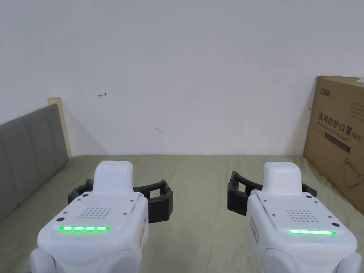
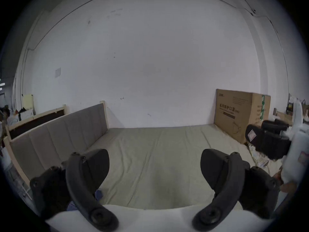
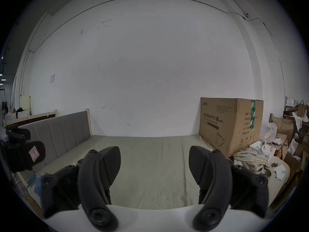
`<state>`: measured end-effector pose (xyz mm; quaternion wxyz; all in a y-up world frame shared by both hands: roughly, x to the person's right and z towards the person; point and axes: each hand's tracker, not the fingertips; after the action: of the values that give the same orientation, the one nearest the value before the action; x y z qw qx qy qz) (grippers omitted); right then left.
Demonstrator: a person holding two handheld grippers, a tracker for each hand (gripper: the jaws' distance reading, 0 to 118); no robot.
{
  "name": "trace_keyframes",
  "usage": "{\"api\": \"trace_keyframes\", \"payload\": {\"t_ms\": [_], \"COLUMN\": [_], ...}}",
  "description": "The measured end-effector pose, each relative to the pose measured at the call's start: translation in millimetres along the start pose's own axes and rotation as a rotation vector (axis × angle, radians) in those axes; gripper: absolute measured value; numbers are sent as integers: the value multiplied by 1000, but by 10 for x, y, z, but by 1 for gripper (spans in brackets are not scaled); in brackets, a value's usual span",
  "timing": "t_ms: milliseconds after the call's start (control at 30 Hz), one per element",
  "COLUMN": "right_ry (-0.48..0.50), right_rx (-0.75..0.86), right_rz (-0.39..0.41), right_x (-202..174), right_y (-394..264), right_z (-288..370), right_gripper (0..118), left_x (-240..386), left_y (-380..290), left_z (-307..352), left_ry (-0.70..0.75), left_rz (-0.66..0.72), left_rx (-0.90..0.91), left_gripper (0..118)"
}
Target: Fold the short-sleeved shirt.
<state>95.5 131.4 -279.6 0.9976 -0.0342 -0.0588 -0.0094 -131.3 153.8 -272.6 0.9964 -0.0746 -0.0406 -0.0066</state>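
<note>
The shirt (image 3: 250,158), as we judge the crumpled plaid cloth to be, lies at the bed's right edge, just beside the cardboard box (image 3: 230,126). We hold the left hand-held gripper (image 1: 121,197) and the right hand-held gripper (image 1: 272,193) level over the bare bed (image 1: 199,213), both wide apart and empty, probably ready to fetch it, so folding isn't begun.

A plain storeroom with a bed (image 1: 199,213) (grey headboard (image 1: 28,156)), a big cardboard box (image 3: 230,126) and piled clutter (image 3: 284,135) against a bare white wall (image 1: 199,71).
</note>
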Motion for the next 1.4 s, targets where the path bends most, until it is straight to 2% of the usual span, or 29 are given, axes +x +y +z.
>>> {"api": "trace_keyframes", "payload": {"t_ms": [133,333,500,667,767,867,1033,1167,1400], "right_ry": [2,-14,-9,-22,-20,-20,-18,-18,-11], "right_rx": [-19,-31,-35,-45,-55,-61,-65,-68,-74], "right_rz": [7,8,9,12,4,8,12,16,24], "right_x": [-2,-3,0,7,12,13,7,12,1], "right_y": [-38,-58,-68,-99,-119,-145,-172,-181,-193], "right_z": [-15,-26,-26,-28,-37,-45,-44,-46,-52], "right_gripper": [91,91,91,91,91,91,91,91,91], "left_x": [-27,61,25,38,67,65,-44,-35,-23], "left_y": [31,16,8,-19,-76,-100,-72,-85,-101], "left_z": [16,10,-16,4,38,36,43,47,66], "left_ry": [-25,64,47,122,159,139,44,73,42], "left_rz": [22,-87,-56,-48,-111,-122,-8,-18,-25], "left_rx": [18,-13,-45,-46,-20,-15,-15,15,13], "left_gripper": [112,112,112,112,112,112,112,112,112]}}
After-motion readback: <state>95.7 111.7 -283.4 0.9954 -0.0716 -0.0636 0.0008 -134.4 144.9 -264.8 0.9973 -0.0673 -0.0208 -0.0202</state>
